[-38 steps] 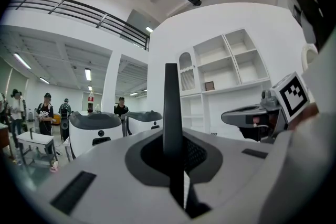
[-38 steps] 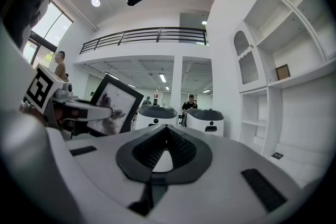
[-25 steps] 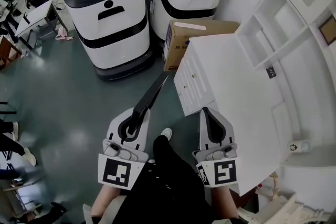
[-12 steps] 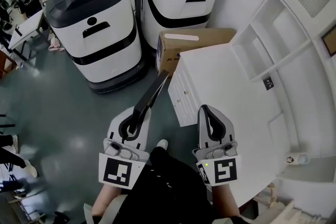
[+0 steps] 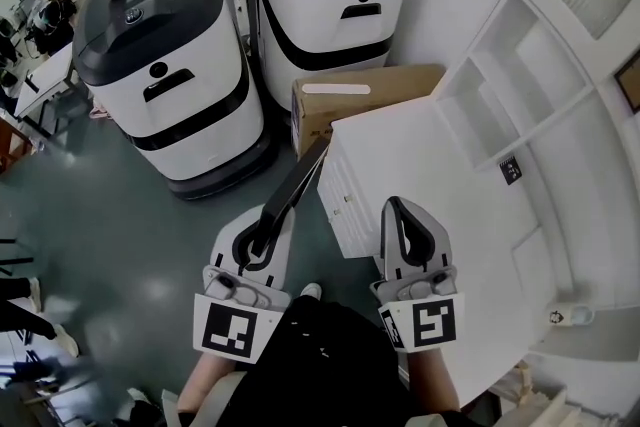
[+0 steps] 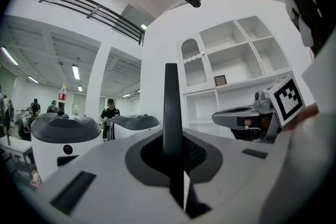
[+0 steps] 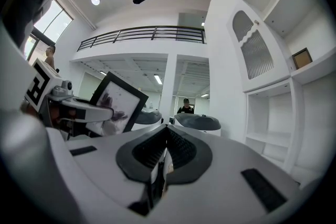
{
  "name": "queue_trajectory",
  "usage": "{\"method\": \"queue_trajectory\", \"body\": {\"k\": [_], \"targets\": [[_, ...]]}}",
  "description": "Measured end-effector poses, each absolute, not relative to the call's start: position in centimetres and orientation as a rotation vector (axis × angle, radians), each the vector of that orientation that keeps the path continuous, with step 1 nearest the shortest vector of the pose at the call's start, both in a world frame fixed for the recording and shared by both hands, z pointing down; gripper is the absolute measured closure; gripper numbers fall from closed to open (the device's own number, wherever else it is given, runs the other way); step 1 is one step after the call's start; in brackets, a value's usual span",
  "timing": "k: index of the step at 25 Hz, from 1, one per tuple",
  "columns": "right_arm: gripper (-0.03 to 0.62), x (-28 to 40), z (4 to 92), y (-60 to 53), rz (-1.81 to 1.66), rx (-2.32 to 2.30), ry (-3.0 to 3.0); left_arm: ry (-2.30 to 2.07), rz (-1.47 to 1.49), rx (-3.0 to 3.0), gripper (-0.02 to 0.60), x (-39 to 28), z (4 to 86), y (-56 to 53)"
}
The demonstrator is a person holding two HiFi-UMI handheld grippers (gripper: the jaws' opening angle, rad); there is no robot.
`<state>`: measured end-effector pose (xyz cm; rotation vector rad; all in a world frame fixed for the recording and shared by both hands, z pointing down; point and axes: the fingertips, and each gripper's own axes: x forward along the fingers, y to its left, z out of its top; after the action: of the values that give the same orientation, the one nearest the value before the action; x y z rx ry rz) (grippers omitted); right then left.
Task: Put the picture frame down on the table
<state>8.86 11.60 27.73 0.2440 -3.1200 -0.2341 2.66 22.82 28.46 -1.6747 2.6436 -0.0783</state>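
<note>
- White wall shelving stands behind the white bench.
- The left machine and the right machine, both white-and-black, stand on the floor beyond the bench.
- A cardboard box sits just beside the bench's far corner.
- The picture frame is held in the air, edge-on, off the bench's left side, with its far end near the box.
- The left claw is clamped on the frame.
- The right claw is closed and empty, over the bench's edge.

Black picture frame held edge-up, beside white table.
</note>
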Motion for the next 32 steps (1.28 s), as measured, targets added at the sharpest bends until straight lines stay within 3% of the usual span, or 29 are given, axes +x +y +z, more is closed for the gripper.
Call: {"method": "queue_trajectory", "body": {"k": [32], "targets": [[0.592,13.7,28.5,3.8,-0.175,0.626,-3.062,2.44,-0.09,-1.92,0.569,3.2,28.1,13.1]]}}
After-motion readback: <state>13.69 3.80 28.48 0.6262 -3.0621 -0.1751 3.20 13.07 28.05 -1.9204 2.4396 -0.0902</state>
